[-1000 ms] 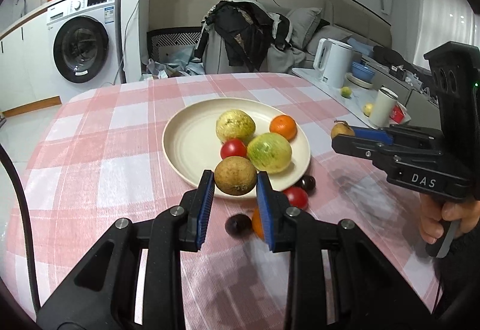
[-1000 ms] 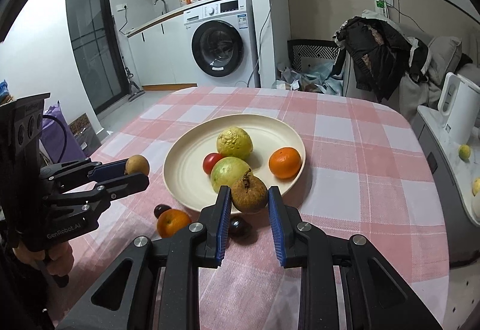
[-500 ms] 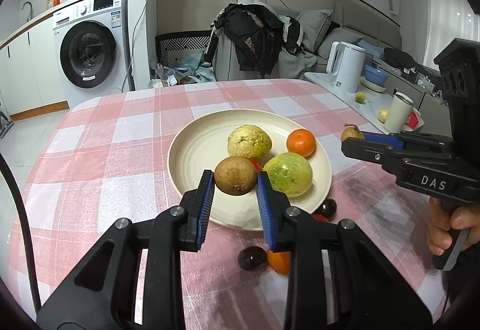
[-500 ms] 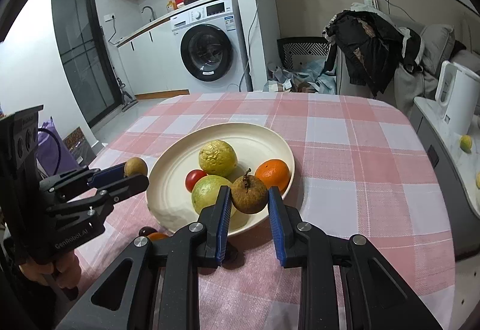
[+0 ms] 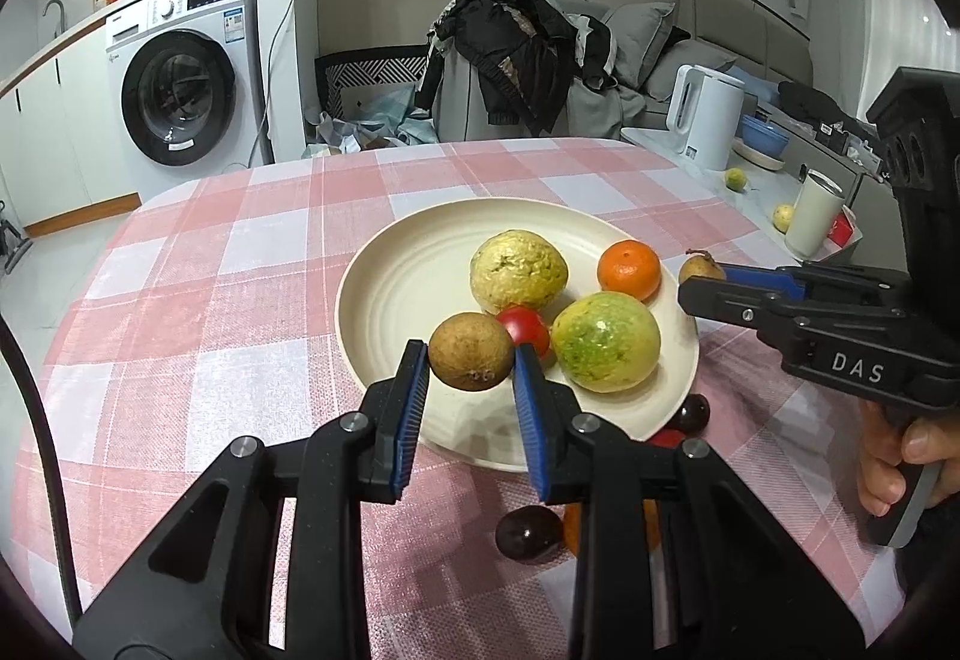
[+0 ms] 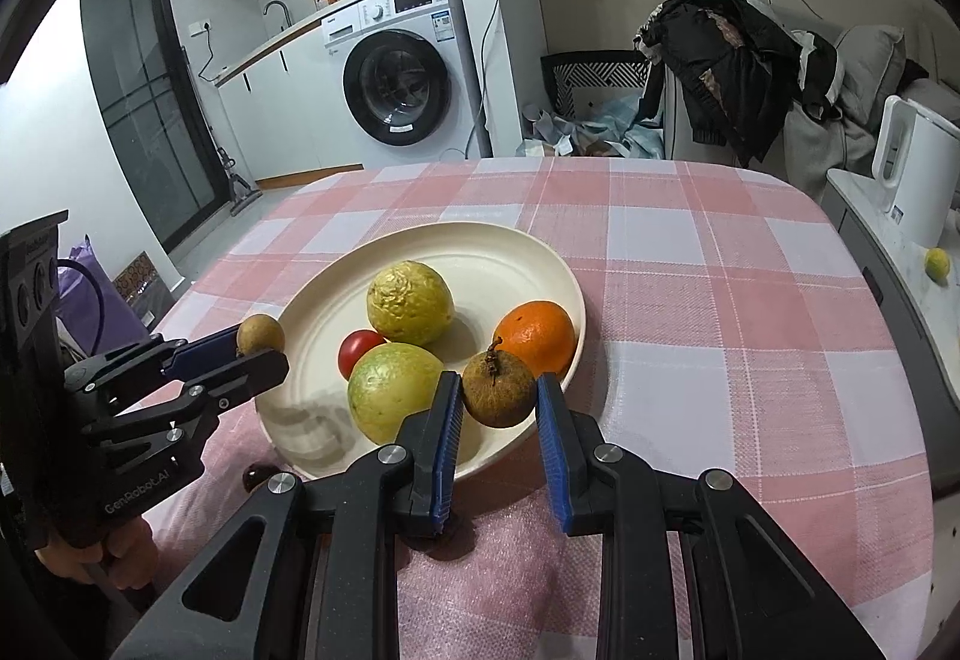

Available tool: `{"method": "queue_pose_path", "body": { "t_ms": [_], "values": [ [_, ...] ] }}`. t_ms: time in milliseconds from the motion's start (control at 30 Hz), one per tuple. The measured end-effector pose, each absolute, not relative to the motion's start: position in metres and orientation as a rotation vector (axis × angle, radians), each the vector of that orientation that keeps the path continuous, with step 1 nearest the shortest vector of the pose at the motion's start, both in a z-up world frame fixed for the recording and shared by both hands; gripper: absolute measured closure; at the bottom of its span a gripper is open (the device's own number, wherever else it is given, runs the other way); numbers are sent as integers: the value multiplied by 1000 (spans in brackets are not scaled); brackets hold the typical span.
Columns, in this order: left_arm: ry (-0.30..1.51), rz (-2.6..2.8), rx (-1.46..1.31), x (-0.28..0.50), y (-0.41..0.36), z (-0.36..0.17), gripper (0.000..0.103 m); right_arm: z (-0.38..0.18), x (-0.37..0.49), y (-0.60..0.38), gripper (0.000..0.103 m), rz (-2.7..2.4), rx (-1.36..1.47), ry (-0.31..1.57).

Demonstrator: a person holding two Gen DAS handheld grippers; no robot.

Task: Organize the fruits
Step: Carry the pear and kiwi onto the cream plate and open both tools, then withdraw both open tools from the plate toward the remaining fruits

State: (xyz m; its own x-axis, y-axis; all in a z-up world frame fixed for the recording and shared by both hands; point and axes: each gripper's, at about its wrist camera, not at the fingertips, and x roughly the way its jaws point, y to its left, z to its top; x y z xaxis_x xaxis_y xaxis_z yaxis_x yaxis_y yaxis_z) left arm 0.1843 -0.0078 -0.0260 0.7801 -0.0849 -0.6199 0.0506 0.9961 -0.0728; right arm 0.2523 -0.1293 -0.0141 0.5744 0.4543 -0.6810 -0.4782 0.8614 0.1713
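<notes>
Both claws have drifted forward over the last second, so each carried fruit now hangs over the round cream plate (image 5: 390,294) instead of short of its near rim. Left claw (image 5: 471,369) is clamped on a brown, speckled, roundish fruit (image 5: 471,352), sitting centre frame in the left view, over the plate's near edge. Right claw (image 6: 499,399) is clenched on a wrinkly brown fruit with a dry stem (image 6: 498,389), lower centre in the right view, just in front of the orange mandarin (image 6: 535,338).

Progress, as far as I can judge: roughly halfway plus. Already on the plate are a bumpy yellow fruit (image 5: 519,270), a green-yellow round fruit (image 5: 606,341), a small red tomato (image 5: 527,331) and the mandarin. Two more are about to go in. Left on the pink checked counter (image 5: 240,264): a dark plum-like fruit (image 5: 529,533), another dark one (image 5: 690,413) by the plate rim, plus bits of orange and red mostly hidden behind the left claw.

Orientation-wise, the stemmed fruit points its stem up and slightly away from the camera; both fruits are near-round, so there's no real long axis to speak of.
</notes>
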Motion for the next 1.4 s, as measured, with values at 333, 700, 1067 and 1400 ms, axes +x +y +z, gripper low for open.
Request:
{"method": "queue_pose_path", "body": {
  "t_ms": [333,700,1067,1400],
  "values": [
    [677,-80,-42,186,-9,-28,77,-22,258,-122,77,540,-52,803],
    [663,-70,-63,180,-5,-26,77,-21,253,-125,76,531,-48,797],
    [601,-37,-98,138,2,-9,20,-8,227,-144,15,482,-65,761],
    [570,-41,-87,94,-1,4,1,-1,195,-134,1,518,-179,760]
  ]
}}
